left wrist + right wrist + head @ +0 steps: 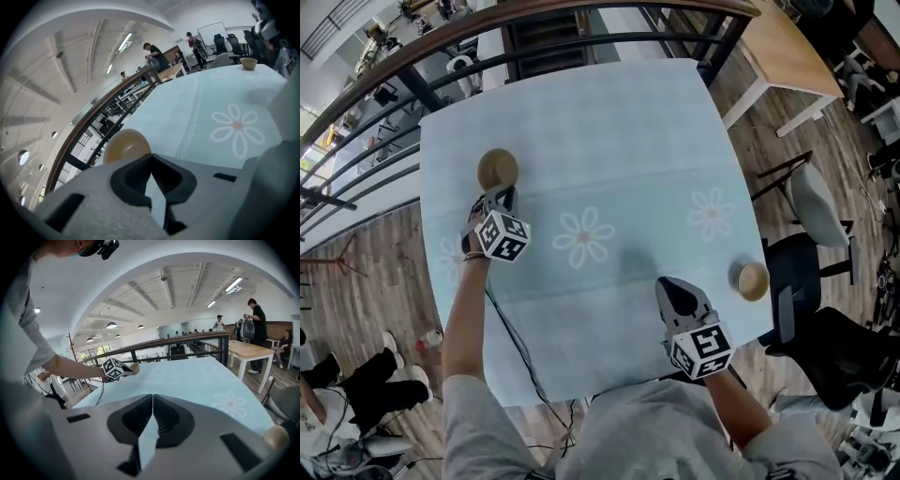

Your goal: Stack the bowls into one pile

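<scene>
overall, a wood-plank floor (375, 272) surrounds a table under a pale blue tablecloth (609, 131) printed with white daisies. a dark railing (394, 70) with a wooden top rail curves round the table's far and left sides. beyond it on the far right stands a light wooden table (787, 47), and a grey-seated chair (820, 202) sits just right of the cloth. in the gripper views people stand in a white-ceilinged hall beyond the railing.

the left gripper (499, 194) reaches to the far left of the cloth, its jaws pressed onto the near rim of the left bowl (498, 170), a small wooden bowl with nothing in it. the right gripper (675, 286) hovers at the near right, its jaws pressed together with nothing between them. the right bowl (753, 280), also wooden and empty, sits near the cloth's right edge, just right of that gripper and well apart from the left bowl.
</scene>
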Available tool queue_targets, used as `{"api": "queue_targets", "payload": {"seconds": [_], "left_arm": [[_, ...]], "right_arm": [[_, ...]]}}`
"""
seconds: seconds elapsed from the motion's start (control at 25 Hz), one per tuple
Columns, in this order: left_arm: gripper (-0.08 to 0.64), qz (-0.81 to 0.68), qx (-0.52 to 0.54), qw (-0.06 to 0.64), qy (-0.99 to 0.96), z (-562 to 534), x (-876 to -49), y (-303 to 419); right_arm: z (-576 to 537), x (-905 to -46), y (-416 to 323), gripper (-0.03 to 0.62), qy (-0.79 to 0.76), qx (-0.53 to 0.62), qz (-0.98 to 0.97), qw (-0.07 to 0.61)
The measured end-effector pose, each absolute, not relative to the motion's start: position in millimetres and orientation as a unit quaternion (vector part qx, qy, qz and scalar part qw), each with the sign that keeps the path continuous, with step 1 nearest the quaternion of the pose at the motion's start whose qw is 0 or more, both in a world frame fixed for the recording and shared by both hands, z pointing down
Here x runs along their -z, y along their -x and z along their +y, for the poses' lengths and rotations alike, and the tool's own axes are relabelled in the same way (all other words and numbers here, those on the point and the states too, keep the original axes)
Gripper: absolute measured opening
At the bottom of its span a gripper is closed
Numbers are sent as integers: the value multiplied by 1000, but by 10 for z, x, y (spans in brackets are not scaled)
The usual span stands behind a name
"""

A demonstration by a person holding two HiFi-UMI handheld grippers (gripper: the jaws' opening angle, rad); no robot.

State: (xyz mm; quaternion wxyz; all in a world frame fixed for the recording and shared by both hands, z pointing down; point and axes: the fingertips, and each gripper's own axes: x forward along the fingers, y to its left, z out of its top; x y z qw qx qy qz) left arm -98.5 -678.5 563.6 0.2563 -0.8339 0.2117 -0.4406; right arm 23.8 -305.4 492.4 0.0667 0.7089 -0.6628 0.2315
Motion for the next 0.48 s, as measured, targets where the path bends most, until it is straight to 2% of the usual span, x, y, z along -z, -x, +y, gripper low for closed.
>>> {"api": "queue_targets", "payload": {"seconds": [0.48], "left_arm": [[21,198,403,233,863,-5474,-5119,725]], "right_arm": [[-2600,-4742,-463,28,-690,-202,-693,55]]}}
